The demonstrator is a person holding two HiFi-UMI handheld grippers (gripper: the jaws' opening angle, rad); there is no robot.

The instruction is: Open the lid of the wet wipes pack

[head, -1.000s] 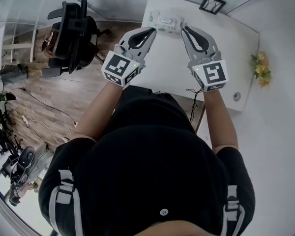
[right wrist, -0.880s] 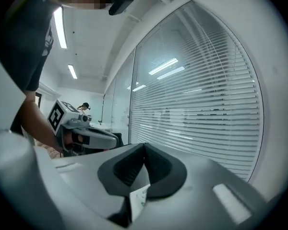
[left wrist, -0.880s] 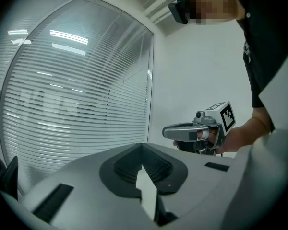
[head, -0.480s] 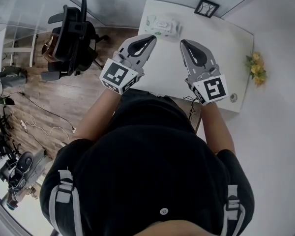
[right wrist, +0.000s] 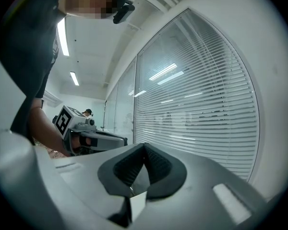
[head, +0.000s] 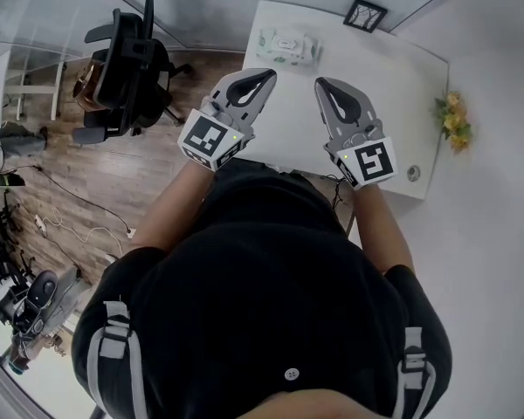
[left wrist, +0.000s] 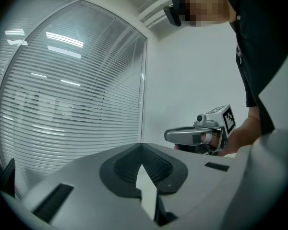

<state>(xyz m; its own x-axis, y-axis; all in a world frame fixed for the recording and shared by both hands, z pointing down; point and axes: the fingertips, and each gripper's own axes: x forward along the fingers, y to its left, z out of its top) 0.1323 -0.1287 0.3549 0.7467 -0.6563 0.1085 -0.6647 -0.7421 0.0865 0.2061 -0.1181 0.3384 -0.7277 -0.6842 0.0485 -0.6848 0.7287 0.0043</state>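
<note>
The wet wipes pack [head: 286, 44], pale green with a white lid, lies at the far left of the white table [head: 389, 85]. Whether its lid stands up is too small to tell. My left gripper [head: 267, 76] hovers nearer the person than the pack, jaws shut and empty. My right gripper [head: 320, 84] hangs beside it, also shut on nothing. Both point level, away from the pack's surface. In the left gripper view the jaws [left wrist: 141, 146] meet in front of window blinds, with the right gripper [left wrist: 200, 136] alongside. The right gripper view shows its tips [right wrist: 144, 145] together and the left gripper [right wrist: 93, 139] beside.
A small black picture frame [head: 365, 13] stands at the table's far edge. Yellow flowers [head: 452, 120] sit at the right edge, a round cable grommet [head: 411, 173] near the front corner. A black office chair [head: 127, 59] stands left of the table.
Both grippers have drawn back from the pack's two ends toward the person and risen a little. The pack now lies apart from them.
</note>
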